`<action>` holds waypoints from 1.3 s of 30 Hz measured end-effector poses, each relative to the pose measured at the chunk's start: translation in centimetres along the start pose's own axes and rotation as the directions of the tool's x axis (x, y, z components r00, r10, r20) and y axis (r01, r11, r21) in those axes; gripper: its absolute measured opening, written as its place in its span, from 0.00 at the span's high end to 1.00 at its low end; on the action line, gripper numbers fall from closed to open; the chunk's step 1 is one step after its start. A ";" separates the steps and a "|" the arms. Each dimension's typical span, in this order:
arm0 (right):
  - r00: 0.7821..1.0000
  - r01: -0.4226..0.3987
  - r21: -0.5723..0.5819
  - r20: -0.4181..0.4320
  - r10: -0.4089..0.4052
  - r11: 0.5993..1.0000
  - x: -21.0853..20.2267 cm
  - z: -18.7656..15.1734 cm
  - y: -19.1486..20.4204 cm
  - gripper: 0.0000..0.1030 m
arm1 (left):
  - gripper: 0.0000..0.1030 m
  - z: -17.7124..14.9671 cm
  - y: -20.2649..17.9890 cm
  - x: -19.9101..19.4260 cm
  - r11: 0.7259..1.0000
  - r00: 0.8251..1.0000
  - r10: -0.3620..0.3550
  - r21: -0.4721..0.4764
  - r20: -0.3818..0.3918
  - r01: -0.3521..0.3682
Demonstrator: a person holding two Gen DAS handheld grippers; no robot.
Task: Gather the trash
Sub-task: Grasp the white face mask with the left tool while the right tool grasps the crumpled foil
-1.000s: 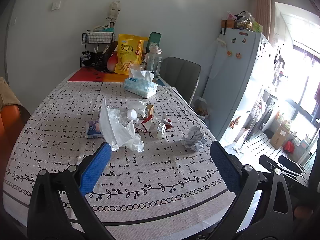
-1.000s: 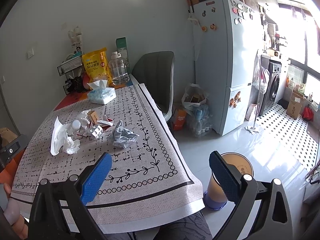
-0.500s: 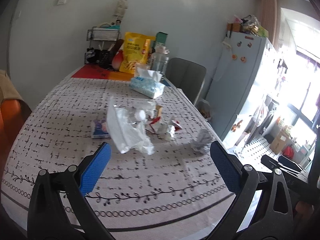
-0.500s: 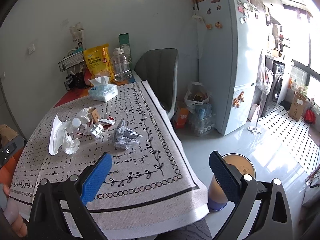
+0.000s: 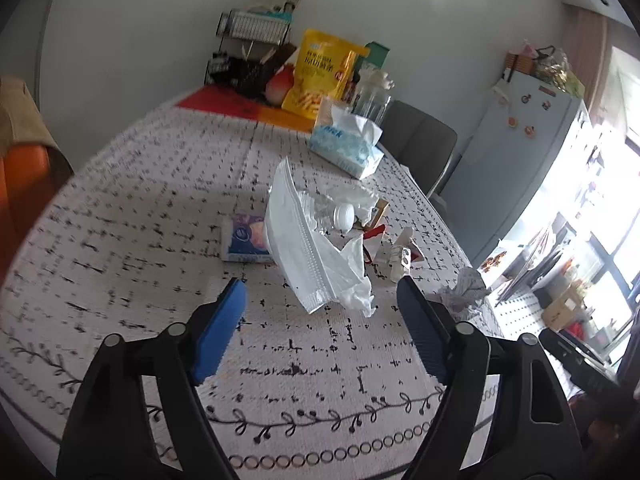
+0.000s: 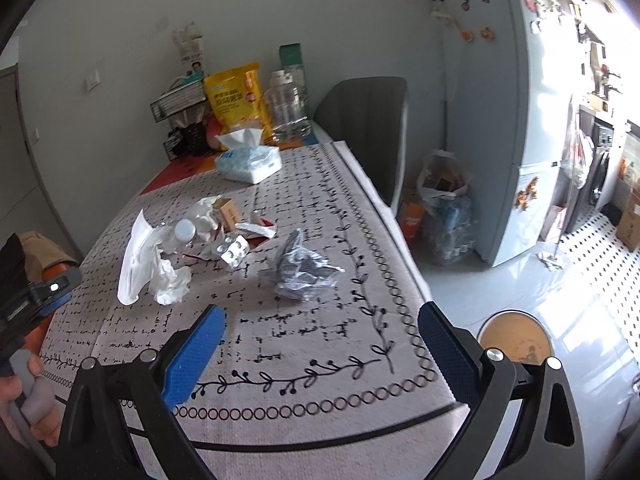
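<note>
1. On the table (image 5: pixel 120 208) under its grey black-dashed cloth, the trash lies mid-table: a white plastic bag (image 5: pixel 304 256), crumpled white tissue (image 5: pixel 356 292), a clear capped bottle (image 5: pixel 344 214).
2. Only the left view shows the blue tissue packet (image 5: pixel 244 242) behind the bag.
3. Only the right view shows the round brown bin (image 6: pixel 516 340) on the floor, right of the table.
4. Left gripper (image 5: pixel 320 300) is closing, nothing between its jaws; right gripper (image 6: pixel 320 328) is spread wide, empty.
5. A crumpled grey wrapper (image 6: pixel 304 272) lies just beyond the right gripper.
</note>
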State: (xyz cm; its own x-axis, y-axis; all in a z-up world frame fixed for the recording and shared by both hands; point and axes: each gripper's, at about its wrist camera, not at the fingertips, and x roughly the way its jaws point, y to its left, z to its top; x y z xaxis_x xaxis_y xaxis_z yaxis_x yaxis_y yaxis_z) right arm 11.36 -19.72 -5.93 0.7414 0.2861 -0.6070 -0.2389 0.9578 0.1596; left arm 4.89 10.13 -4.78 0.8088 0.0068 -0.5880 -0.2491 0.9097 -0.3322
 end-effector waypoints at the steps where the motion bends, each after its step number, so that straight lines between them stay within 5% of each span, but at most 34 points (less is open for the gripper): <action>1: 1.000 -0.002 -0.003 -0.007 0.002 1.000 0.4 0.1 0.0 0.10 | 0.27 0.2 0.2 0.5 1.000 1.000 0.000 -0.004 -0.001 0.000; 18: 0.992 -0.032 -0.029 -0.127 0.028 0.999 9.1 2.9 0.5 0.07 | 0.32 0.7 1.9 8.7 0.978 0.993 -0.029 -0.209 -0.111 0.005; 21: 0.991 -0.029 -0.037 -0.132 0.024 0.999 10.1 3.4 0.7 0.07 | 0.47 0.7 2.1 9.4 0.973 0.992 -0.042 -0.231 -0.115 0.014; 25: 0.990 -0.024 -0.053 -0.138 0.016 0.998 11.4 3.6 1.1 0.07 | 0.93 0.4 2.7 9.8 0.967 0.989 -0.055 -0.256 -0.135 0.018; 39: 0.988 -0.014 -0.091 -0.155 -0.001 0.996 14.6 3.7 3.1 0.08 | 0.97 2.4 2.7 4.5 0.979 1.000 -0.008 -0.205 0.024 0.013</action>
State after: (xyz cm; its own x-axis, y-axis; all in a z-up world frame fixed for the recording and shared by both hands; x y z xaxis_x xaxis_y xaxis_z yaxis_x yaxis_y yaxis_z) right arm 23.81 -12.48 -11.43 0.6353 0.2778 -0.7205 -0.3054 0.9474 0.0960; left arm 9.16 13.64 -6.58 0.8235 0.0095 -0.5673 -0.3427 0.8051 -0.4841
